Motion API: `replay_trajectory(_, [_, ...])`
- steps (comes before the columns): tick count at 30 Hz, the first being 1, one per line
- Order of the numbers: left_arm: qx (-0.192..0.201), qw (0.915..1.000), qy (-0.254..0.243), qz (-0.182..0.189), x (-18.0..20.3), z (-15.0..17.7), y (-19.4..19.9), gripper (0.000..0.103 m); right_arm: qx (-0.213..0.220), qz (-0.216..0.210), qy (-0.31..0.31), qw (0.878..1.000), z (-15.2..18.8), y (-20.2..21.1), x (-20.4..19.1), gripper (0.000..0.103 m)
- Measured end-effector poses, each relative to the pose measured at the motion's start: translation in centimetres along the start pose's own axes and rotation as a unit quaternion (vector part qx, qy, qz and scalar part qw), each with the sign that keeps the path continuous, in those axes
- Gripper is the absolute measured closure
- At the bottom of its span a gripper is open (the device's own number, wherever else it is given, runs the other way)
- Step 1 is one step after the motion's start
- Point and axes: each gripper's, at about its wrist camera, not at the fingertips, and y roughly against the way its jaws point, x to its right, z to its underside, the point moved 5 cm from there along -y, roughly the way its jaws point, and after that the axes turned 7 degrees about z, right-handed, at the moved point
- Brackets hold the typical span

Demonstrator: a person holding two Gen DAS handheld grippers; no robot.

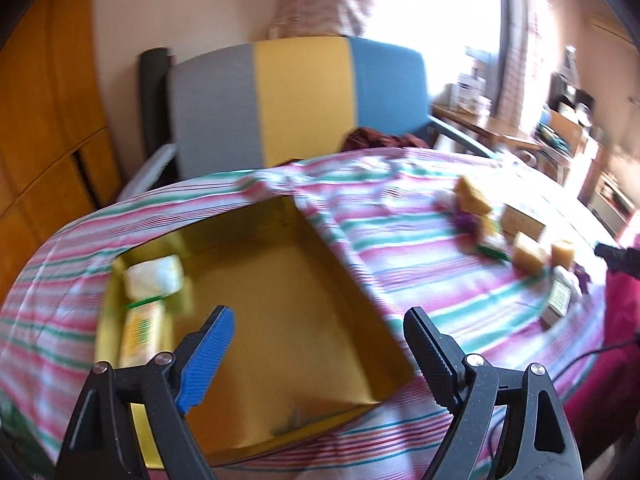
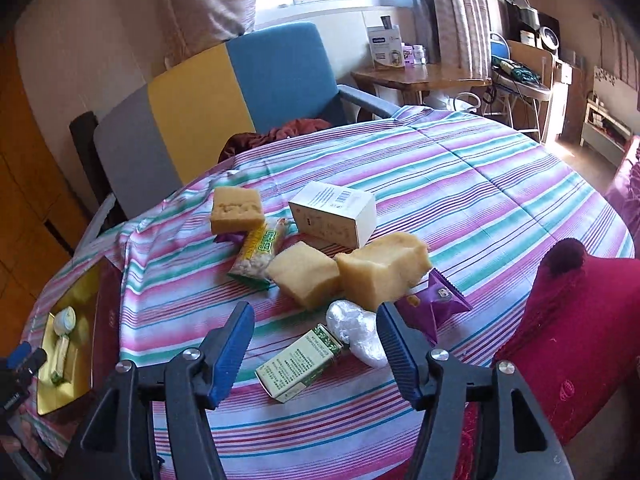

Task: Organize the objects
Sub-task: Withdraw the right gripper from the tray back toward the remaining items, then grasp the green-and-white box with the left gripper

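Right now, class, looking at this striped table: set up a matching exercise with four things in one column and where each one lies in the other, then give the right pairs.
Things:
1. white box
2. green carton
3. purple packet
4. yellow tray

Places:
A. nearest the right gripper's open jaws
B. beside the torn sponge, near the red cushion
C. below the left gripper, holding a few items
D. behind the sponges, farthest back

Pairs: 1-D, 2-A, 3-B, 4-C

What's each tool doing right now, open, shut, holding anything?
Left tool: open, empty, over the yellow box.
Right tool: open, empty, above the green carton.
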Motion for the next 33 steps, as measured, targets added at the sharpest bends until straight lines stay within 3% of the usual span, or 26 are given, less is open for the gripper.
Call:
replay_trajectory(7, [-0.029,0.994,-0.06,0.086,6.9,-0.7,-3.7,0.02,0.01,-0.057,-0.107,0.993,0.0,0.3,2.9,0.038])
replay_trajectory(11, [-0.049,0.9843,-0.094,0.141,11.3,-1.0,-6.1,0.023,0.015,-0.071,-0.119,0.99,0.0,0.4,3.2,0.038])
replay_trajectory(16, [-0.064,0.9667,-0.14,0.204,17.1,-0.8,-8.0,0.026,0.017,-0.082,-0.127,0.988,0.0,0.4,3.3,0.038])
replay_trajectory(24, [-0.107,0.9264,-0.216,0.289,25.6,0.5,-11.3,0.028,0.03,-0.093,-0.144,0.985,0.0,0.7,3.8,0.038])
replay_trajectory(28, [-0.135,0.9149,-0.217,0.312,28.0,1.4,-13.3,0.041,0.028,-0.092,-0.144,0.985,0.0,0.6,3.7,0.038])
replay_trajectory(30, [-0.141,0.9146,-0.215,0.312,28.6,1.7,-14.1,0.055,0.027,-0.092,-0.143,0.985,0.0,0.5,3.7,0.038])
replay_trajectory(31, [-0.148,0.914,-0.212,0.313,28.8,1.9,-14.6,0.071,0.026,-0.092,-0.143,0.985,0.0,0.5,3.7,0.038])
replay_trajectory(33, [-0.147,0.9163,-0.196,0.317,28.4,2.2,-15.0,0.072,0.024,-0.09,-0.141,0.986,0.0,0.5,3.6,0.038])
